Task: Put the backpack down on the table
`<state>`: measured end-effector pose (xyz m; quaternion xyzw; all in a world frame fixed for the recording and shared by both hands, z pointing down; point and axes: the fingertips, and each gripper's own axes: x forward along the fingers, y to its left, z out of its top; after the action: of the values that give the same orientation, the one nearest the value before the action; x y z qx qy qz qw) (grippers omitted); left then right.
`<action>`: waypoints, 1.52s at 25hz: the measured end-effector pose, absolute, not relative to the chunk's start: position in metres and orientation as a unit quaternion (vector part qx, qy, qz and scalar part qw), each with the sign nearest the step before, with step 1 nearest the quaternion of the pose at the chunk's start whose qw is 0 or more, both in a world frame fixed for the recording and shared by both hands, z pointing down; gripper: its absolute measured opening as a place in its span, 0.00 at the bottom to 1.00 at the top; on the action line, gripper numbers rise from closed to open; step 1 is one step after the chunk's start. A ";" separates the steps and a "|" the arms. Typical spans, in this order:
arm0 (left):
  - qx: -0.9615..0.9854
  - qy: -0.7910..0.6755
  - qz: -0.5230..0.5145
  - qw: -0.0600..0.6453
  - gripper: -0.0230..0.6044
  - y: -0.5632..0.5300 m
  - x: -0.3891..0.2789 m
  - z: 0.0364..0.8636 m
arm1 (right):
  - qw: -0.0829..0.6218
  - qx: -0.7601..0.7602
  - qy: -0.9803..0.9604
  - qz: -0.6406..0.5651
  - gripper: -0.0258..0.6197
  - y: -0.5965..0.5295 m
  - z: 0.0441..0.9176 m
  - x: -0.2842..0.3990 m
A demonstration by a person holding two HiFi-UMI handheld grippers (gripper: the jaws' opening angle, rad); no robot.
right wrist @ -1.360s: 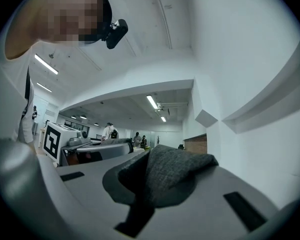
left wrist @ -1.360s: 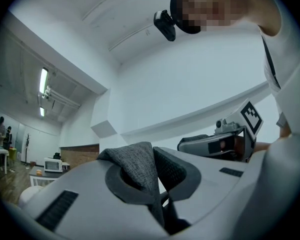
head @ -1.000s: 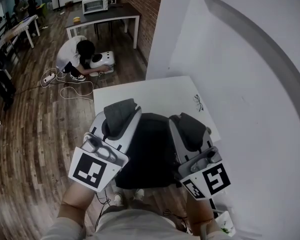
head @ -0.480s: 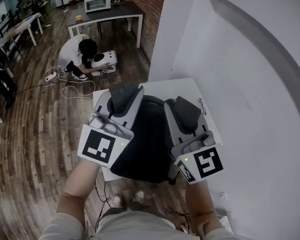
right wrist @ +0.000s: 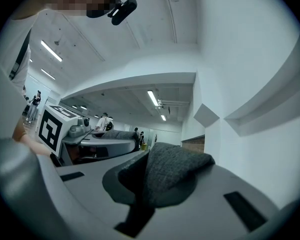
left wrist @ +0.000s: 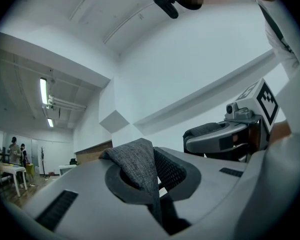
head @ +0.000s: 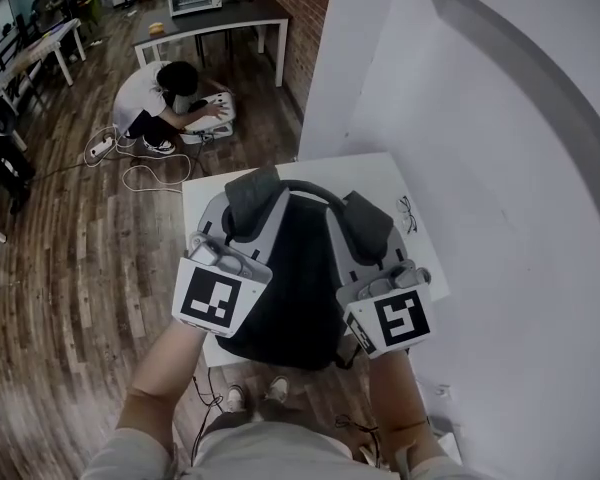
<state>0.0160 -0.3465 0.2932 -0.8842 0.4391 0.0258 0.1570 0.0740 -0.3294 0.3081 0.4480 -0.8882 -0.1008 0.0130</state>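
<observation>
Two grippers, the left gripper (head: 248, 196) and the right gripper (head: 368, 220), are seen side by side in the head view above a dark backpack (head: 295, 288), which is held over the near half of a white table (head: 350, 173) with its lower end past the near edge, while glasses (head: 407, 214) lie just beside it on the right; contact with the tabletop cannot be judged. In the left gripper view, the jaws are shown closed tight on the grey left strap (left wrist: 137, 166). In the right gripper view, the jaws are likewise clamped on the grey right strap (right wrist: 177, 176).
</observation>
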 end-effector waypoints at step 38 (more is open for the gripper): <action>-0.883 0.439 -0.168 -0.013 0.19 -0.403 0.021 0.503 | 0.196 0.464 -0.859 0.094 0.17 -0.384 0.521 0.097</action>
<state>0.0209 -0.4030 0.5035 -0.8825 0.4390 -0.1682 -0.0131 0.0971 -0.3842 0.5209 0.4641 -0.8587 0.0937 0.1962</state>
